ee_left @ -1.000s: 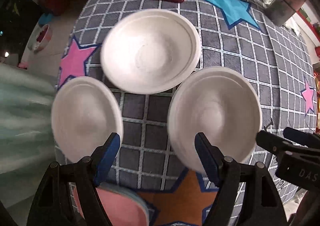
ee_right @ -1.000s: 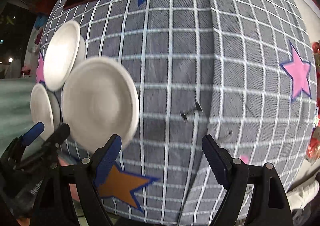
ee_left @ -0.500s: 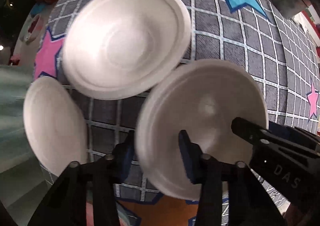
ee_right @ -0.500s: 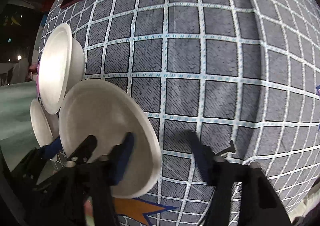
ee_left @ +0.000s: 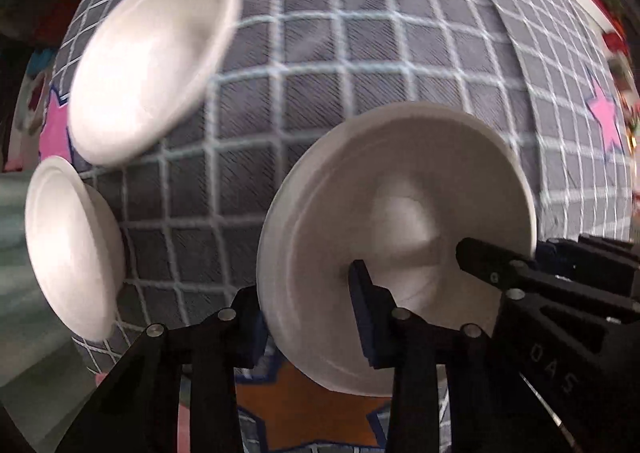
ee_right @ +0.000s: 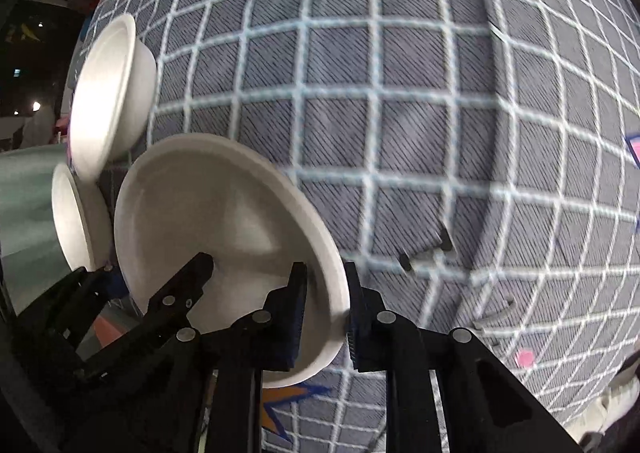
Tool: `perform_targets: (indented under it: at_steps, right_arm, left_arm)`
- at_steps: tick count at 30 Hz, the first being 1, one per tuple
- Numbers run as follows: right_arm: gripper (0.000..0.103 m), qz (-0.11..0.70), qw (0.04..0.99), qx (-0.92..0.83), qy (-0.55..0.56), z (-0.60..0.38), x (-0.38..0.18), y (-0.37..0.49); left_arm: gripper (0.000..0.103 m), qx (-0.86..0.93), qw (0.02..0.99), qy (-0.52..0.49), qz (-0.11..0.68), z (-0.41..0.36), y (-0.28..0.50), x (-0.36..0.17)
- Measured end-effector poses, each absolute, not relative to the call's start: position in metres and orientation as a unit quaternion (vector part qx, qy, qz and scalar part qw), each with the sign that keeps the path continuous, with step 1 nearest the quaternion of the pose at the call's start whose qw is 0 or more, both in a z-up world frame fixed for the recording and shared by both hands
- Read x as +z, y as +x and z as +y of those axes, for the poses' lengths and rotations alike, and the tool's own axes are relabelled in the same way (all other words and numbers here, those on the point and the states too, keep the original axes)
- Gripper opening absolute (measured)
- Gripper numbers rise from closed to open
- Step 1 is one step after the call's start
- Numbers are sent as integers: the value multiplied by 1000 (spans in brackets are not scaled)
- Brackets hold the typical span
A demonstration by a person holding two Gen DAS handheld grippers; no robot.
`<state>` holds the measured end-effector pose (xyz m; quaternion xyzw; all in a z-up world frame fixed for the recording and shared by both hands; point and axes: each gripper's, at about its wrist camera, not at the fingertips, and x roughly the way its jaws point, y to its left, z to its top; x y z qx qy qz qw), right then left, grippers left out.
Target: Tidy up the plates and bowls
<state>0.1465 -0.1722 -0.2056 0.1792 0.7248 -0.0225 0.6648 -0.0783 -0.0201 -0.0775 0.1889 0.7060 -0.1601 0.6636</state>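
Both tongs, left [ee_left: 308,305] and right [ee_right: 326,305], clamp one white plate's [ee_left: 400,181] rim (opposite sides).

Home dining spot, star-patterned grid tablecloth [ee_left: 360,65], white bowls [ee_left: 148,61], household clutter

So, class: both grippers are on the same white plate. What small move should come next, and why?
Probably lift the plate slightly and carry it toward the large bowl. The left gripper and right gripper each pinch its rim, and the large bowl and small bowl sit apart on the checked cloth.
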Motion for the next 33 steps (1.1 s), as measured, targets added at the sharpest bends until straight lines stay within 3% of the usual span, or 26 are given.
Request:
perform_targets:
  at_steps: [23,26,27,28,32,33]
  right_arm:
    - [21,745,620,-87,229,-151,-240,7]
    - [21,743,621,-92,234,-150,-246,2]
    - [21,743,621,-95,233,-152,-233,-9]
    - [21,742,620,-97,236,-153,-235,-12]
    - [22,739,619,-105,244,-160,-228,-40]
    - [31,738,620,-107,243,-164,-224,-46]
  left_arm:
    - [40,-264,615,269,693,-78,-333,-83]
    - [57,-266,612,265,696,-85,-342,-74]
    - [72,-265,614,265,695,-81,-343,-70]
    - [80,-266,617,266,691,-76,-345,-65]
    - [80,-273,617,264,690,-56,-347,-54]
    - [80,-274,615,259,692,-51,-352,-53]
